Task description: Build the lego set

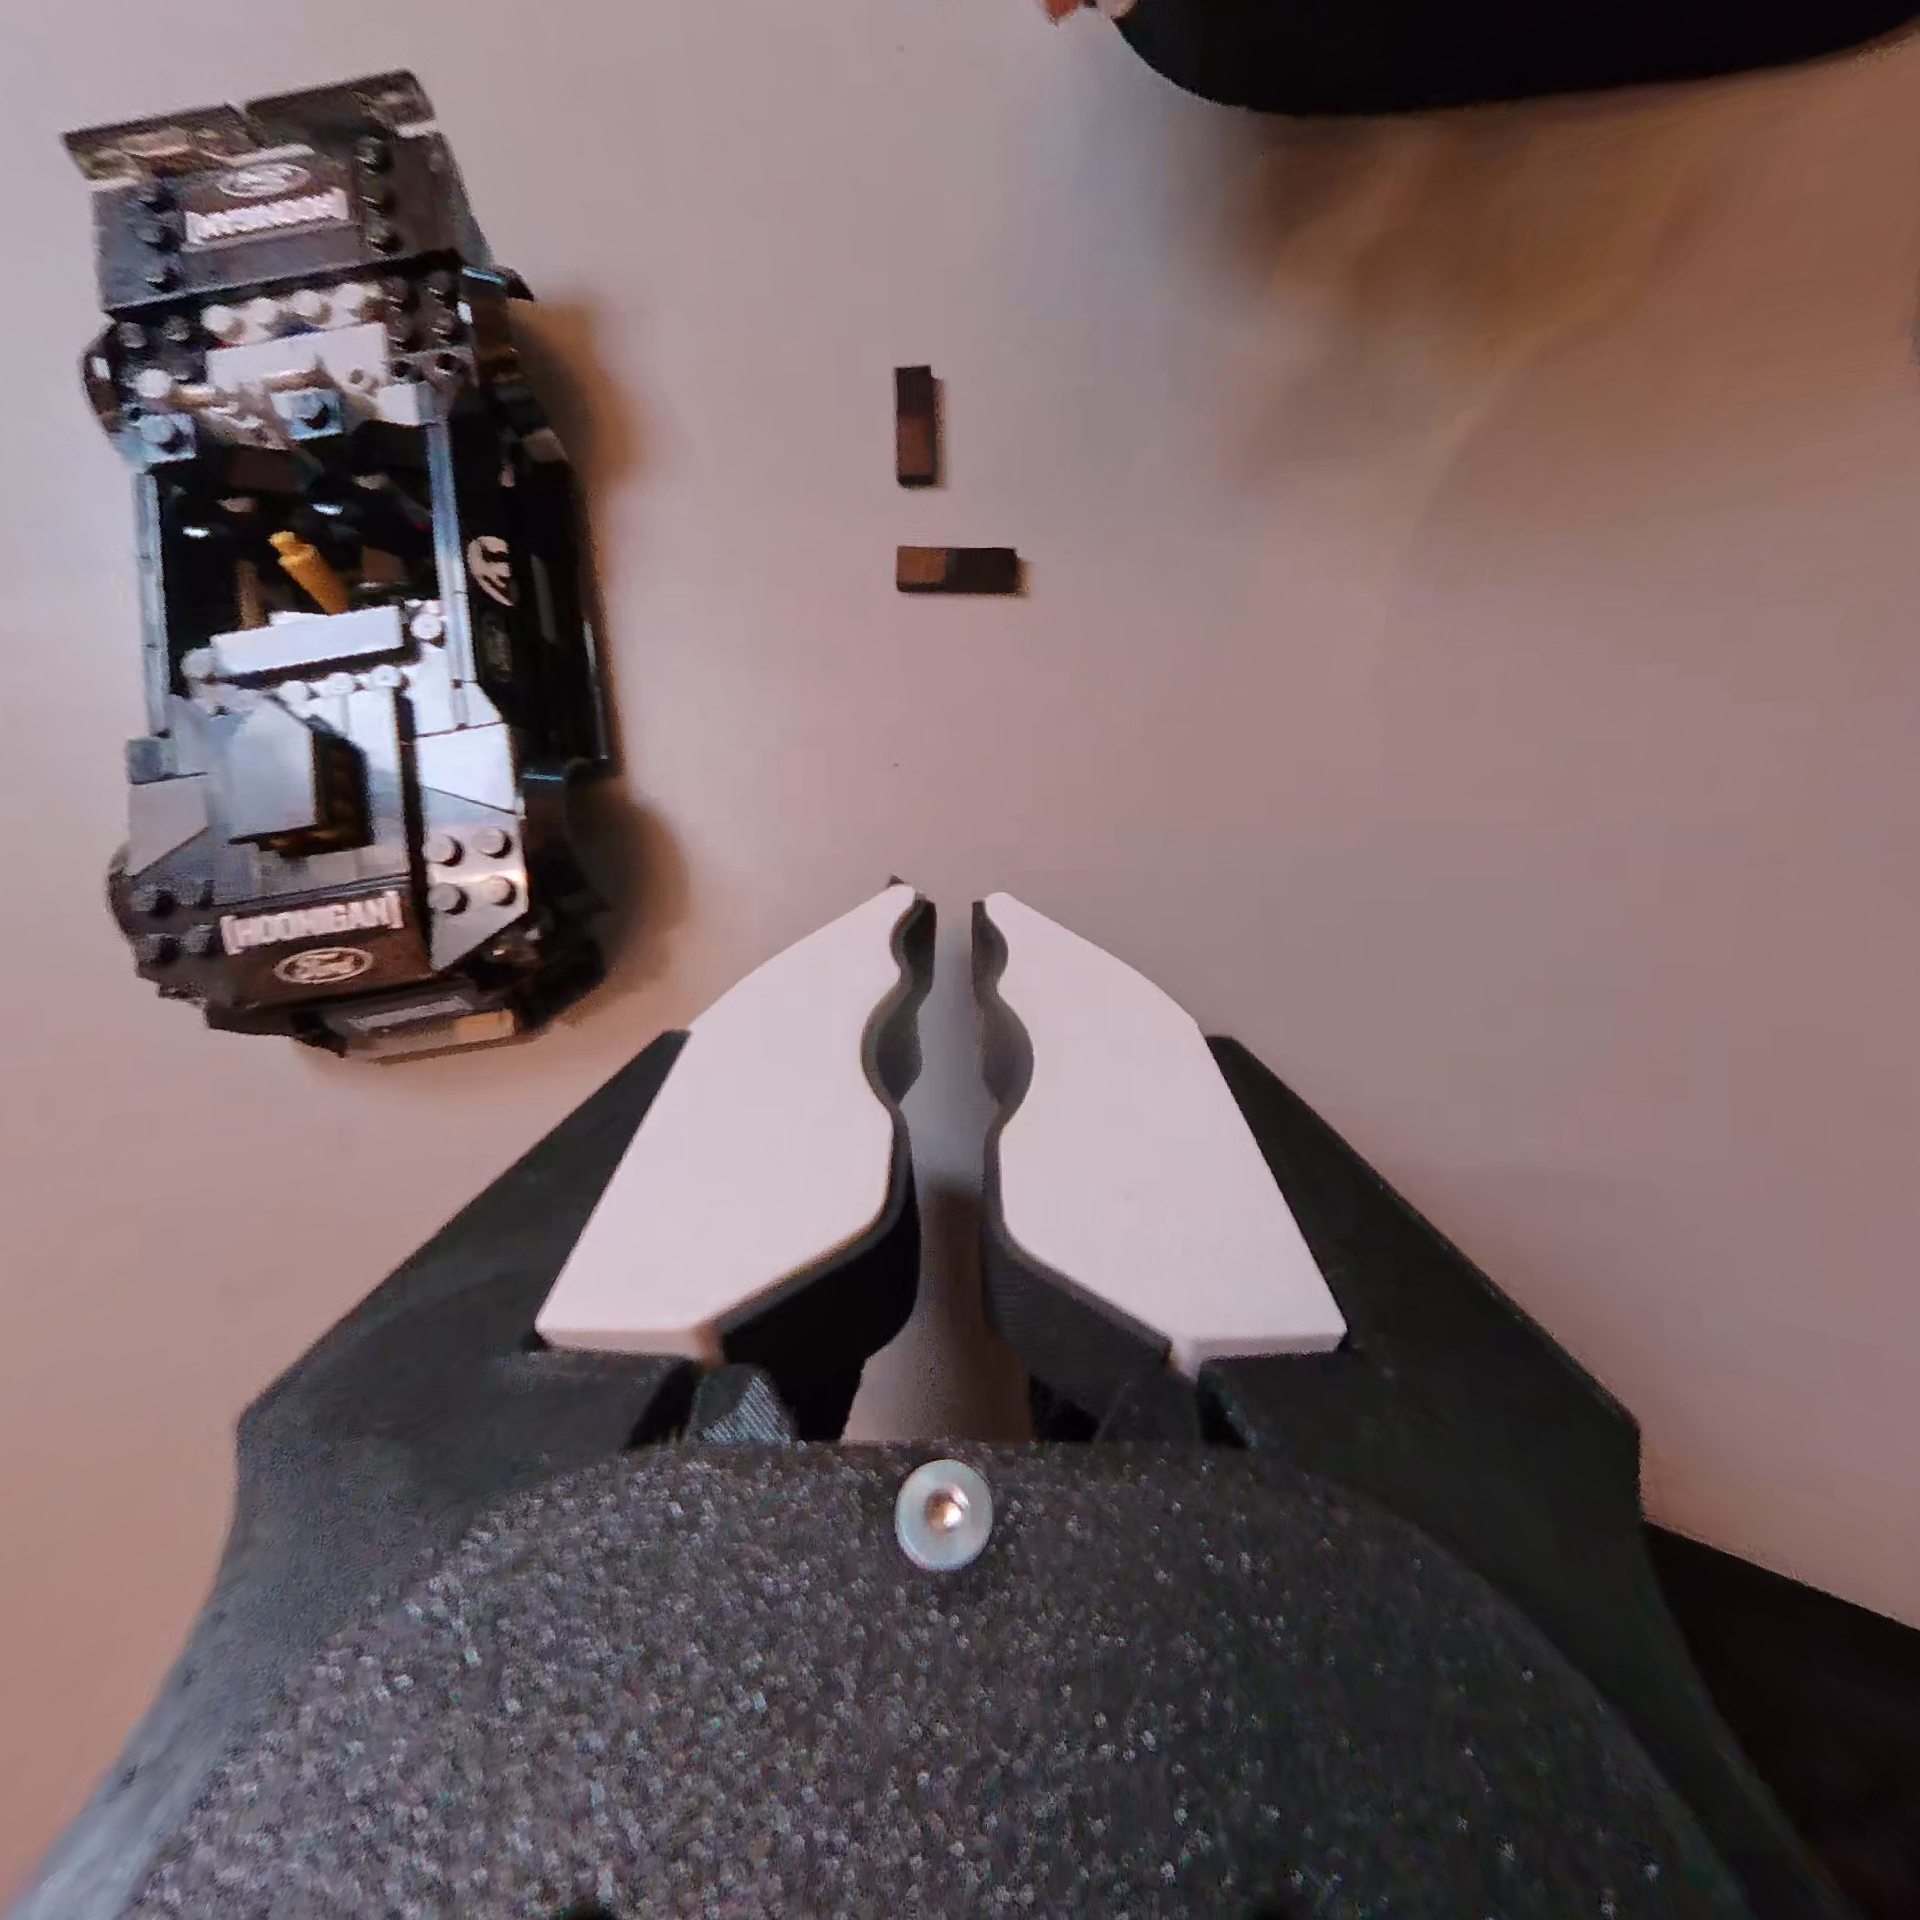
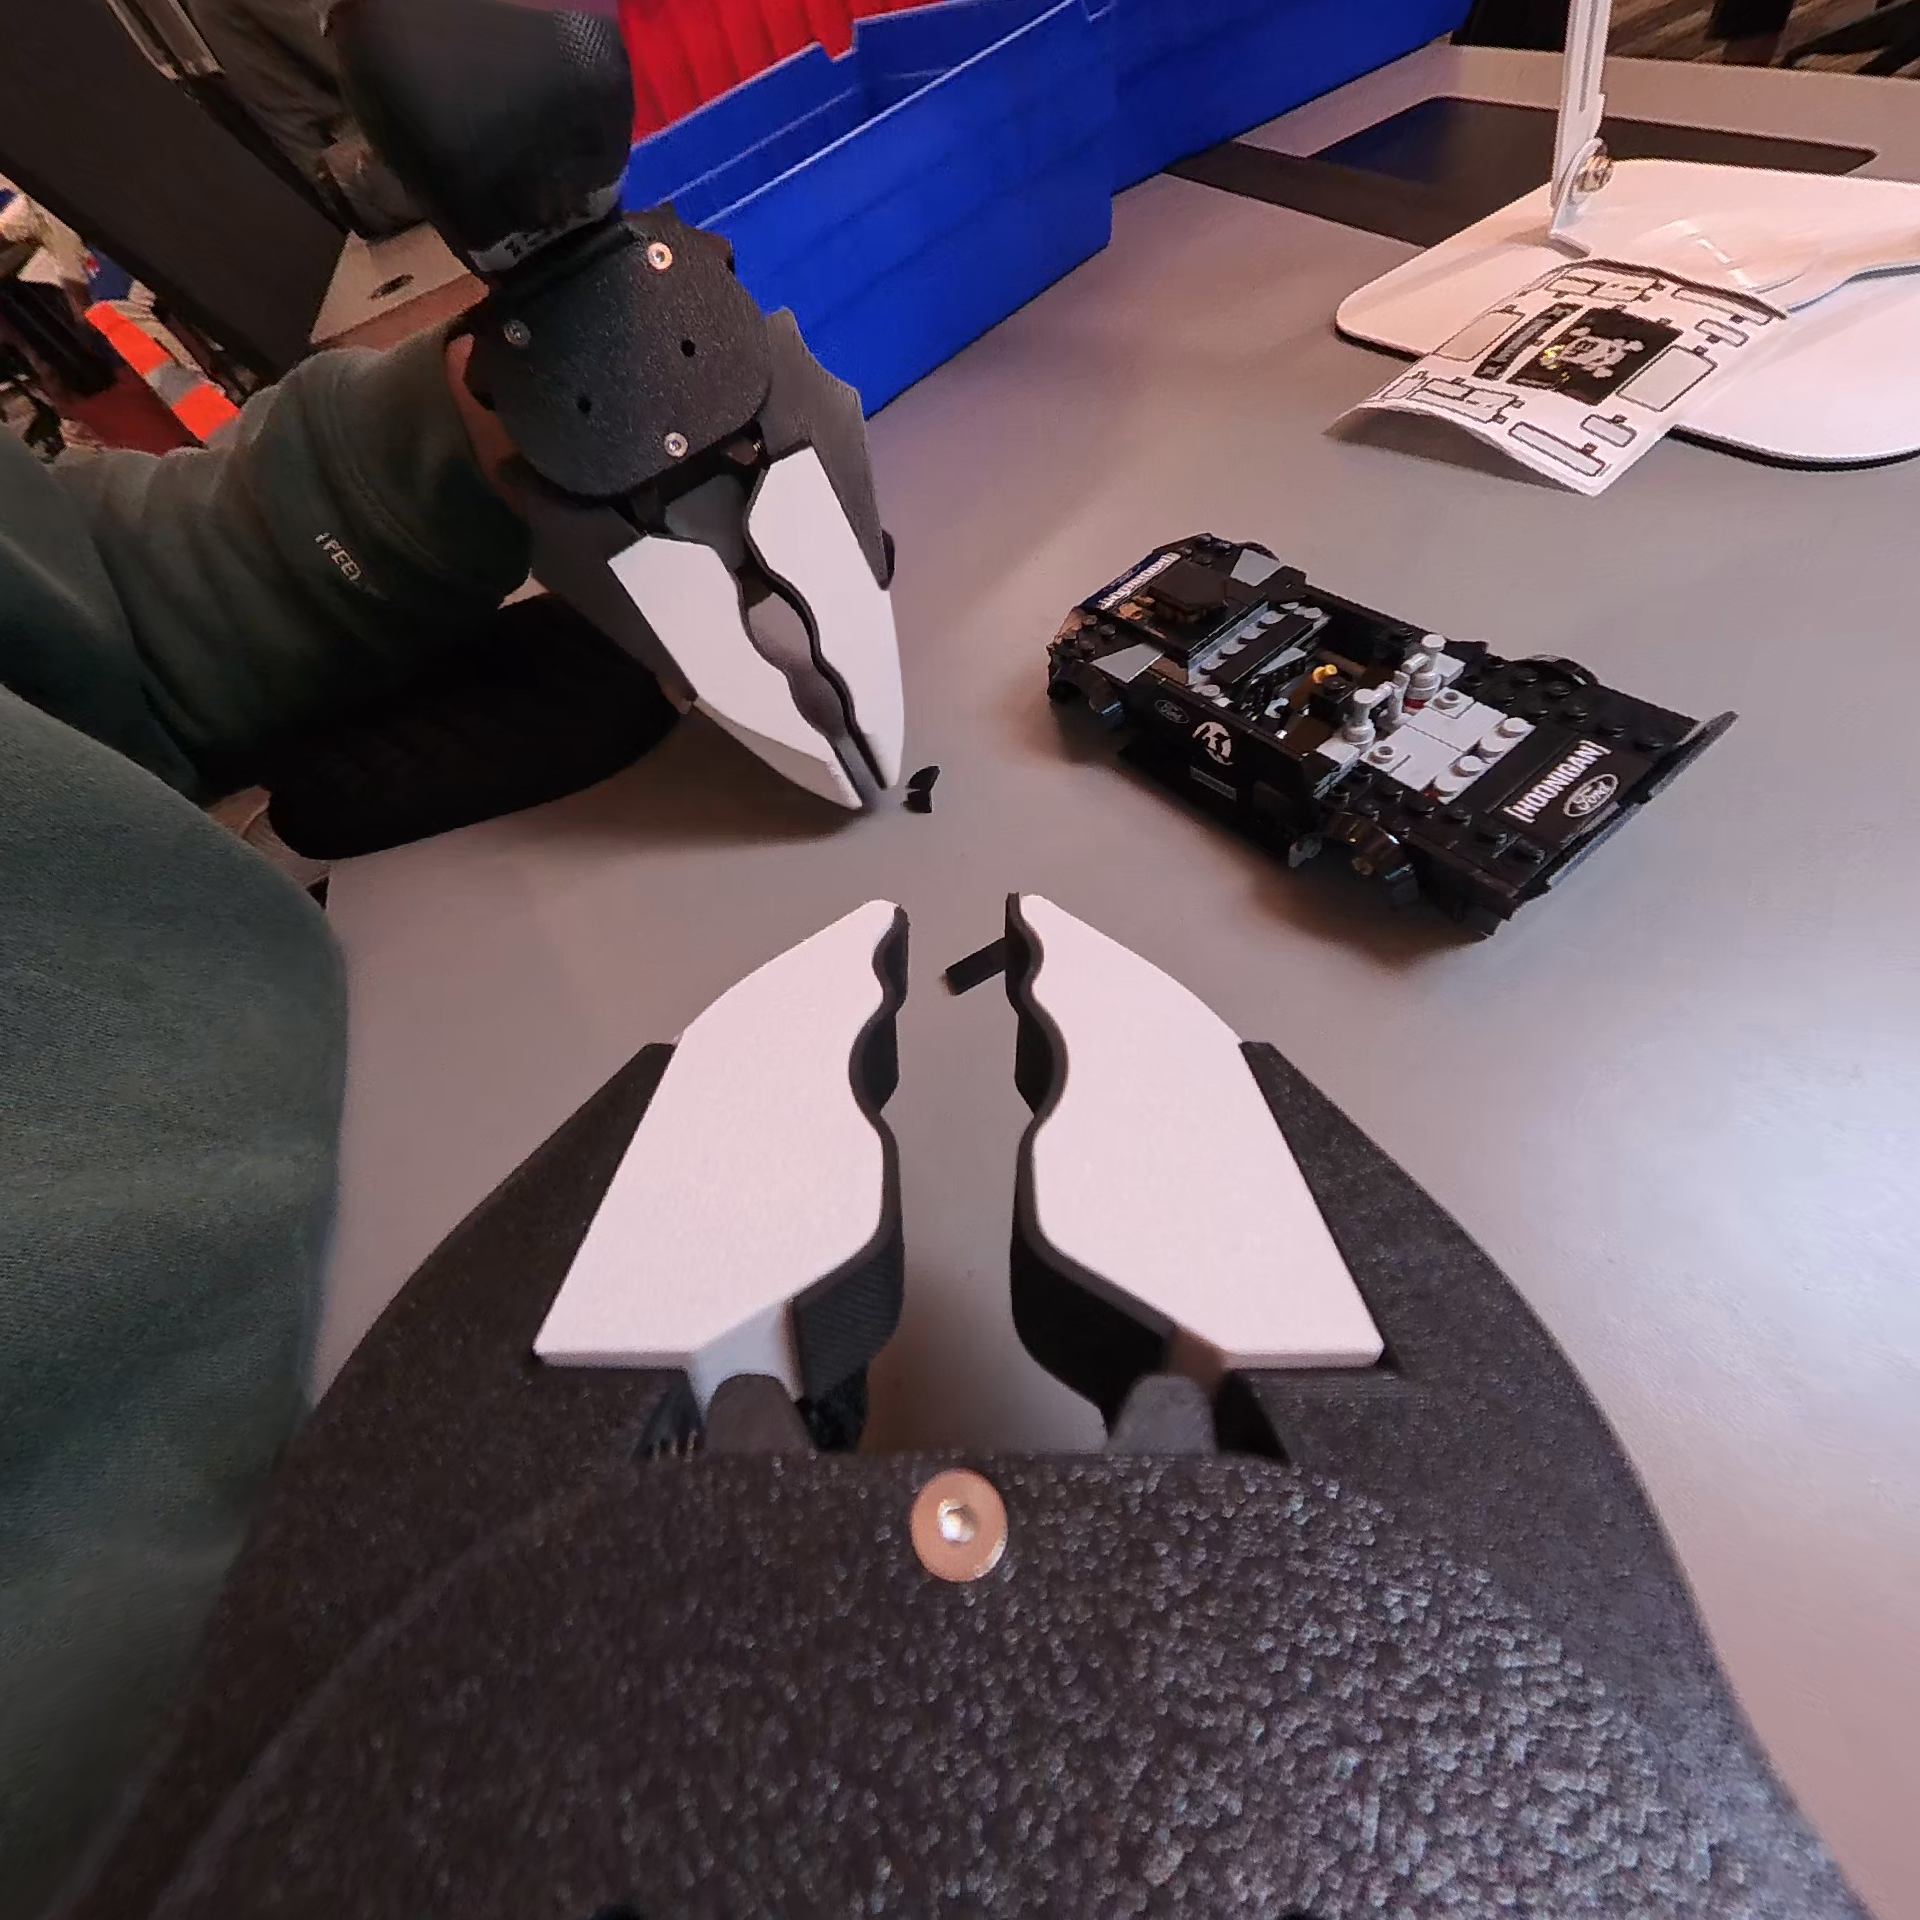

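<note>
A partly built black and grey lego car [image 1: 343, 582] lies on the grey table [image 1: 1351, 831], to the left of my left gripper [image 1: 951, 909]. The car also shows in the right wrist view [image 2: 1382, 727]. Two small dark flat pieces [image 1: 917, 424] [image 1: 958, 570] lie ahead of the left gripper, which is shut and empty. In the right wrist view the left gripper's tips [image 2: 873, 795] point down beside one small black piece [image 2: 920, 784]. My right gripper [image 2: 956, 914] is open, with the other black piece [image 2: 971, 971] on the table between its fingertips, close to the right finger.
Blue bins [image 2: 935, 187] stand at the back of the table. A white stand base [image 2: 1714, 312] with a sticker sheet [image 2: 1538, 374] sits at the back right. A person's green sleeve [image 2: 156, 1039] fills the left. A dark shape [image 1: 1507, 52] sits at the top right of the left wrist view. My hands' fingertips stand some 12 cm from each other.
</note>
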{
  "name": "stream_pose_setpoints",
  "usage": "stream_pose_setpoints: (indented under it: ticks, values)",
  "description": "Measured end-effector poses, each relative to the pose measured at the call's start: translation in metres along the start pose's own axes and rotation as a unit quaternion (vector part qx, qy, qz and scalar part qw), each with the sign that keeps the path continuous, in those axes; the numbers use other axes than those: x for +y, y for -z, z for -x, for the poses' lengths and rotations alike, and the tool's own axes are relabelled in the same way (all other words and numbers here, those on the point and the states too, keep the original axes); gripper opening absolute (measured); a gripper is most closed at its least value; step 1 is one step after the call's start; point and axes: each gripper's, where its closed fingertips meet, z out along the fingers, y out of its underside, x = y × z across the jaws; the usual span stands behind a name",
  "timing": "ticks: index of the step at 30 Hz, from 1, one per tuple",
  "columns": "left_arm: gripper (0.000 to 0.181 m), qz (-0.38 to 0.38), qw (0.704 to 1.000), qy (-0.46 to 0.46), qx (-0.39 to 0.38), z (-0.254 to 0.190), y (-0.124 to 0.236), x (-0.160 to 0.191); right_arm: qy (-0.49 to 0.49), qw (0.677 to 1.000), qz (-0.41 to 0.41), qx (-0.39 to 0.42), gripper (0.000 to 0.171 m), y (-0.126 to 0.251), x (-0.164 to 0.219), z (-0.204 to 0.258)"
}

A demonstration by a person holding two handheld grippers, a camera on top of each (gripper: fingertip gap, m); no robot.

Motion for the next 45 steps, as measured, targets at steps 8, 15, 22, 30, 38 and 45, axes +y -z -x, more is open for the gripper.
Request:
stream_pose_setpoints:
  ticks: [8,15,22,30,38,45]
  values:
    - [0.008,0.003,1.000,0.016,-0.017,0.007,-0.005,0.004,0.004,1.000,0.002,0.003,0.017,-0.001,0.001,0.000]
    - [0.010,-0.034,0.998,0.018,-0.044,0.014,0.003,-0.007,-0.005,1.000,0.009,0.014,0.017,-0.001,0.001,-0.005]
    - [0.015,-0.102,0.993,0.025,-0.049,0.004,-0.013,-0.032,0.073,0.987,0.139,0.027,0.018,-0.011,0.026,-0.023]
    - [0.036,-0.074,0.996,0.026,-0.047,-0.001,-0.036,-0.045,0.156,0.949,0.274,-0.013,0.019,-0.030,0.052,-0.033]
    - [0.031,-0.036,0.999,0.010,0.016,-0.008,-0.053,-0.053,0.167,0.942,0.291,-0.006,0.009,-0.031,0.055,-0.031]
    - [0.024,0.000,0.998,0.006,0.060,-0.029,-0.038,-0.036,0.182,0.941,0.283,-0.031,0.009,-0.024,0.061,-0.014]
